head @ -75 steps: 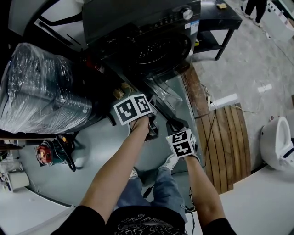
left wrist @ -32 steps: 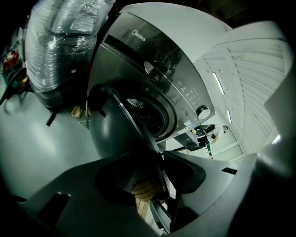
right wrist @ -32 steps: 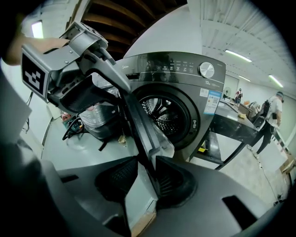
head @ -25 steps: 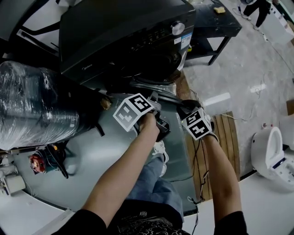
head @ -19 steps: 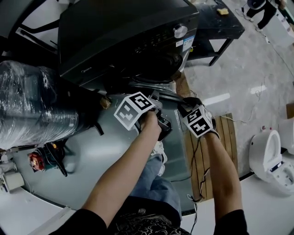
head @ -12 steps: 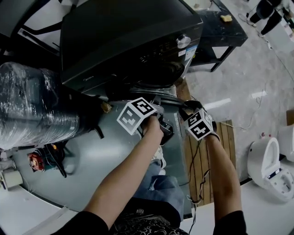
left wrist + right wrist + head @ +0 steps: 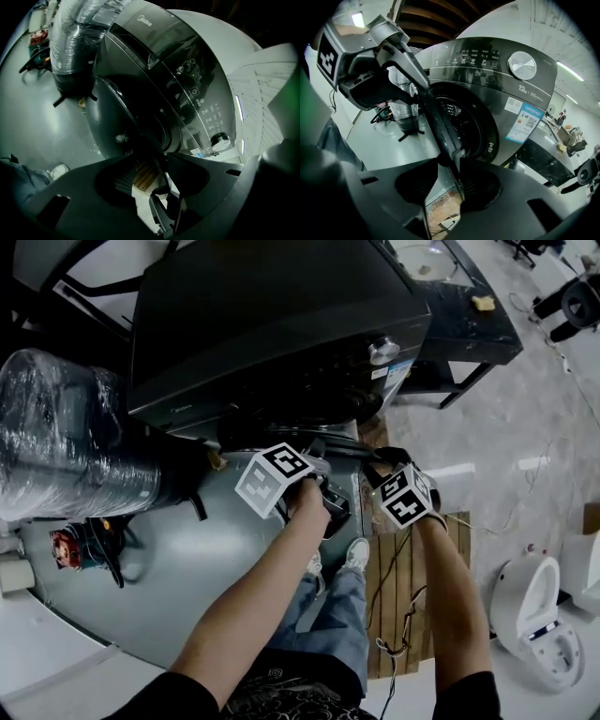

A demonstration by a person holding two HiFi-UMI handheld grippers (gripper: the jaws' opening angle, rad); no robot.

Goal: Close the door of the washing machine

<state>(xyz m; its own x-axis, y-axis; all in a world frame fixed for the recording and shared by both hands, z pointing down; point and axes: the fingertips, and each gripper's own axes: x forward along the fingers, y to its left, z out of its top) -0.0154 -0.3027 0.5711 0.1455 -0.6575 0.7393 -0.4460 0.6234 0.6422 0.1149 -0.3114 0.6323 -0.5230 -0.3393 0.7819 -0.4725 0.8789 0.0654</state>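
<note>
A dark front-loading washing machine (image 7: 272, 324) stands ahead of me, its round door (image 7: 112, 117) swung part-way out from the drum opening (image 7: 457, 117). In the right gripper view the door's rim (image 7: 436, 122) shows edge-on and runs down between that gripper's jaws. My left gripper (image 7: 317, 454) and right gripper (image 7: 375, 461) sit side by side at the door's free edge. The jaws of the left gripper (image 7: 157, 159) and the right gripper (image 7: 447, 161) are opening. The rim lies between each pair, with a gap of floor showing beside it.
A large plastic-wrapped bundle (image 7: 66, 437) lies left of the machine. A wooden pallet (image 7: 412, 596) and cables are on the floor at the right, with a white fixture (image 7: 530, 615) beyond. A black table (image 7: 464, 324) stands right of the machine. My shoe (image 7: 356, 554) is below the grippers.
The door has swung from wide open to close in front of the drum. Both grippers have travelled with its edge toward the machine's front.
</note>
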